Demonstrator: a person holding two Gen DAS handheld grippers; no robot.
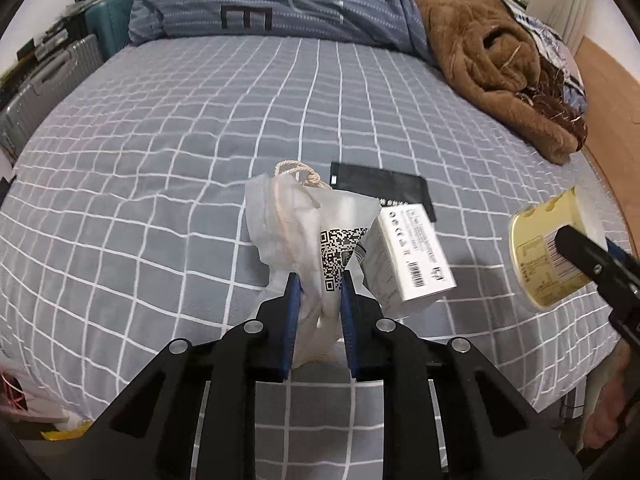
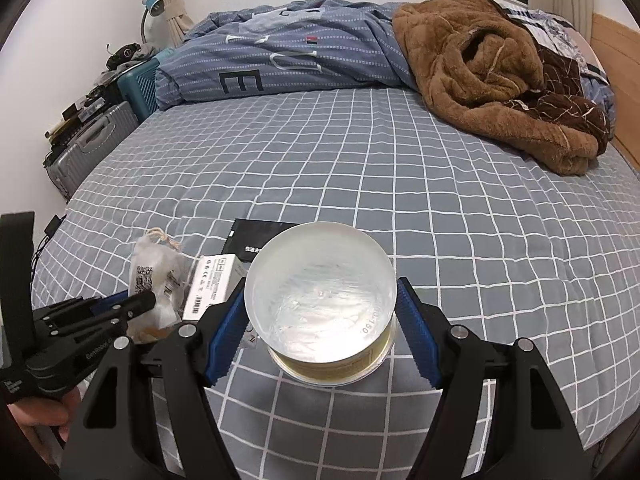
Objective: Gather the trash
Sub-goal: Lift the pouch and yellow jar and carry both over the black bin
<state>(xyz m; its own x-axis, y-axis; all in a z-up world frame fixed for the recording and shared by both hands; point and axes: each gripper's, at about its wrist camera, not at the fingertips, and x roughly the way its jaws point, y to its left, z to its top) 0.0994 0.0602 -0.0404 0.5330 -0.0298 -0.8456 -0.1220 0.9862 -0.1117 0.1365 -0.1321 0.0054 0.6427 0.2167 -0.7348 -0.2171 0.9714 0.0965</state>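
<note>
My left gripper (image 1: 319,280) is shut on a white drawstring bag (image 1: 298,224) with a QR label, low over the bed; the bag also shows in the right wrist view (image 2: 154,276). A small white box (image 1: 412,252) lies right beside the bag, seen too in the right wrist view (image 2: 212,284). A flat black packet (image 1: 384,188) lies just behind them, also visible in the right wrist view (image 2: 256,236). My right gripper (image 2: 320,300) is shut on a round yellow tub with a clear lid (image 2: 320,292), held above the bed; the tub also shows in the left wrist view (image 1: 544,248).
The bed has a grey checked sheet (image 2: 400,184). A blue duvet (image 2: 288,48) and a brown fleece blanket (image 2: 492,76) lie at the far side. Suitcases (image 2: 92,140) stand at the left. A wooden board (image 1: 612,120) runs along the right.
</note>
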